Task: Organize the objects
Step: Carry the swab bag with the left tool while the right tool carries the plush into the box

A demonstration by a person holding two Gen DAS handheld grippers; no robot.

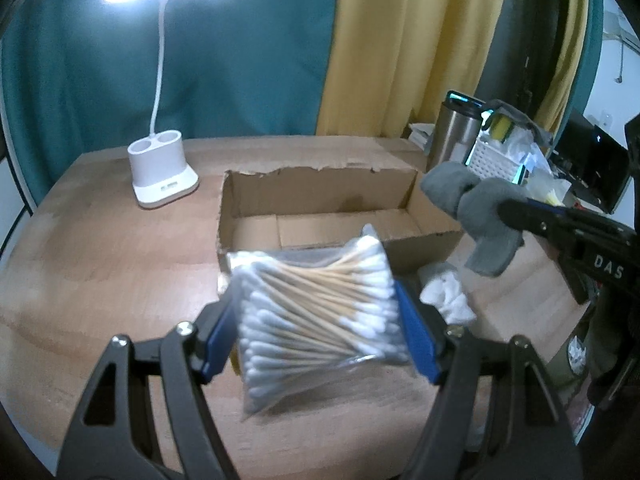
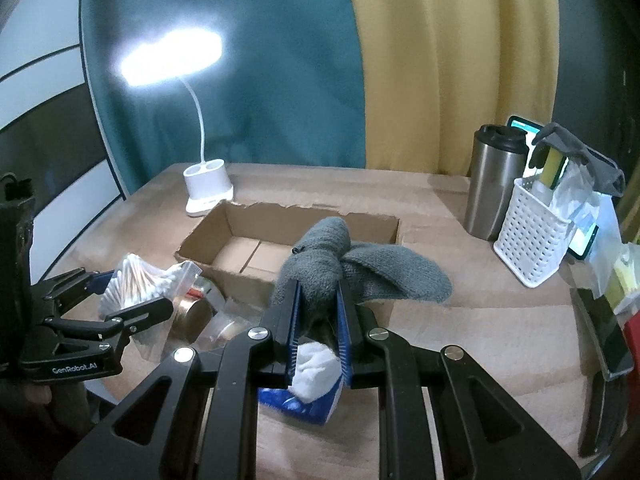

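My left gripper (image 1: 316, 316) is shut on a clear bag of cotton swabs (image 1: 316, 312) and holds it above the table, just in front of the open cardboard box (image 1: 320, 208). In the right wrist view the same bag (image 2: 140, 280) shows at the left in the left gripper (image 2: 116, 300). My right gripper (image 2: 318, 292) is shut on a grey sock (image 2: 344, 268) and holds it over the box's near wall (image 2: 248, 280). The sock also shows in the left wrist view (image 1: 476, 208), to the right of the box.
A lit white desk lamp (image 1: 162, 172) stands behind the box at left. A steel tumbler (image 2: 492, 184) and a white perforated basket (image 2: 528, 236) stand at right. A tissue pack (image 2: 316, 376), a gold tin (image 2: 192, 316) and white tissue (image 1: 444, 292) lie in front of the box.
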